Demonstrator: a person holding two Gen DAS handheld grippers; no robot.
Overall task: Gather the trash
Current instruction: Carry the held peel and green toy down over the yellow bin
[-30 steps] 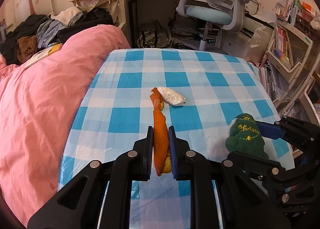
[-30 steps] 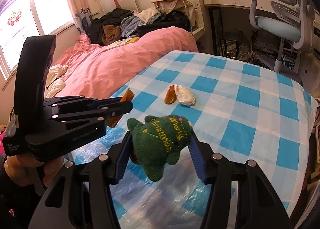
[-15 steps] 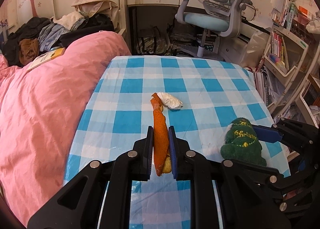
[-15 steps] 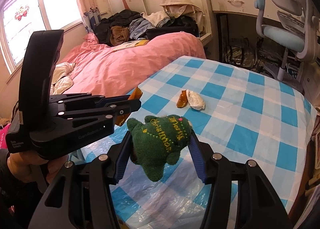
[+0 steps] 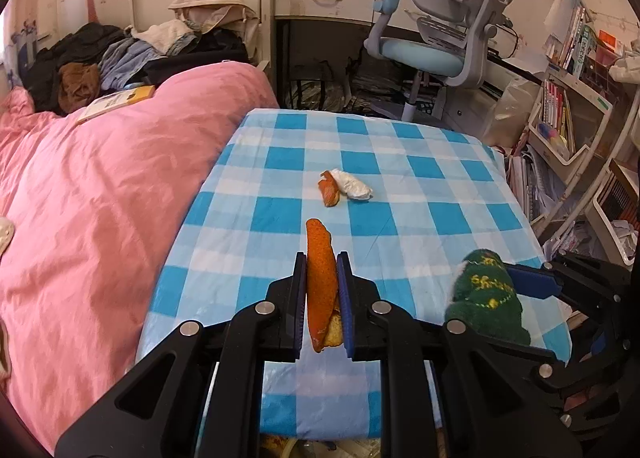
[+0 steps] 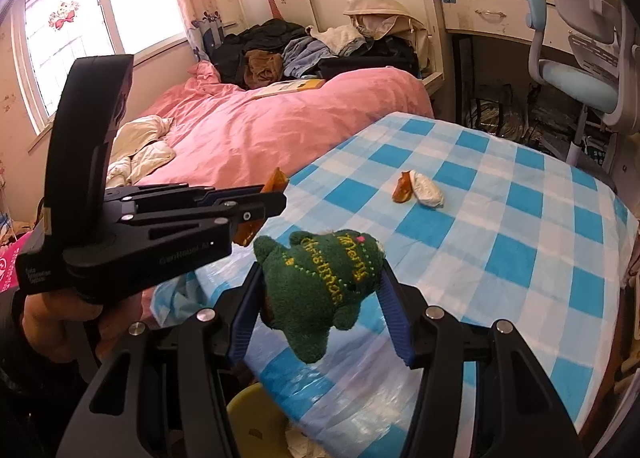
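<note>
While both tools hang above the near edge of the desk (image 5: 400, 185), its blue-and-white checked cloth carries two items left at mid-surface: a short piece of orange peel (image 5: 329, 193) and, touching its right side, a crumpled white tissue (image 5: 354, 186). Left gripper (image 5: 322, 290) — jaws drawn nearly together, clamping a long strip of orange peel (image 5: 319, 278) upright between the blue pads, its tip standing above the fingers; the same strip shows in the right wrist view at the left tool's tip (image 6: 276, 180). Right gripper (image 6: 320, 298) — jaws part-way closed on a green plush toy (image 6: 326, 282) with yellow "Merry Christmas" stitching, held clear of the cloth. Beside the desk: bed with pink duvet (image 5: 100, 197), heap of clothes (image 5: 120, 53) at its far end, blue-grey office chair (image 5: 436, 41), bookshelf (image 5: 568, 113). Below the desk edge, a yellow container (image 6: 256, 422), partly hidden.
</note>
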